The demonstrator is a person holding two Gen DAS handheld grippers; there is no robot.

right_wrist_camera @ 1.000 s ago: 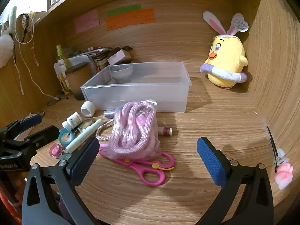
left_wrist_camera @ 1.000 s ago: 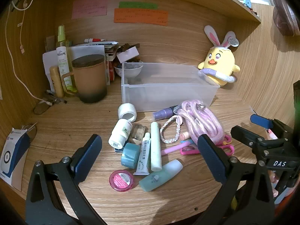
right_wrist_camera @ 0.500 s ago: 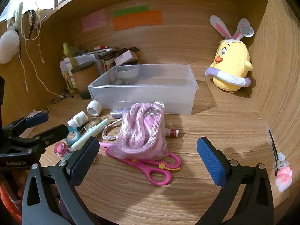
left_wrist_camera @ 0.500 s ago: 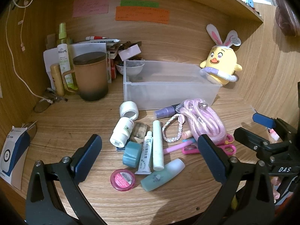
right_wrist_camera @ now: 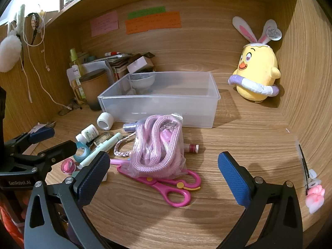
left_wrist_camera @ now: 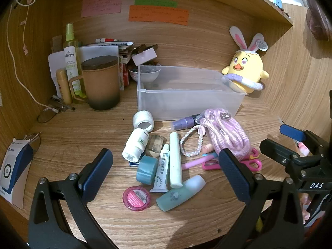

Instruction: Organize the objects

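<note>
Centrally, a wooden desk (left_wrist_camera: 68, 137) fills both wrist views, walled by wood panels at the back and sides. Clear plastic bin (right_wrist_camera: 166, 105): upper centre of the right-wrist frame, open-topped, nothing visible inside; a small bowl (left_wrist_camera: 146, 73) shows through its rear left corner, though whether it sits in or behind the bin cannot be told. Yellow chick plush (right_wrist_camera: 256, 76): upper right, standing against the side wall, well apart from the bin in the right-wrist view. Brown lidded mug (left_wrist_camera: 100, 83): left of the bin, with a green spray bottle (left_wrist_camera: 71, 62) just behind it.

Left gripper (left_wrist_camera: 166, 174): lower edge of the left-wrist frame, jaws spread wide and holding nothing, above the clutter of small items. Right gripper (right_wrist_camera: 164, 176): lower edge of the right-wrist frame, jaws likewise apart and empty.

Bagged pink rope (right_wrist_camera: 158, 147): centre of the right-wrist frame, just in front of the bin, lying over pink scissors (right_wrist_camera: 176, 188). To its left, near the middle of the left-wrist frame: teal squeeze bottle (left_wrist_camera: 180, 193), white pill bottle (left_wrist_camera: 136, 144), pale green tube (left_wrist_camera: 175, 157), white ointment tube (left_wrist_camera: 161, 170), teal tape roll (left_wrist_camera: 147, 169), white tape roll (left_wrist_camera: 143, 120), braided bracelet (left_wrist_camera: 192, 142), purple spray vial (left_wrist_camera: 182, 123) touching the bin's front wall, and pink round tin (left_wrist_camera: 136, 198) nearest the lens.
</note>
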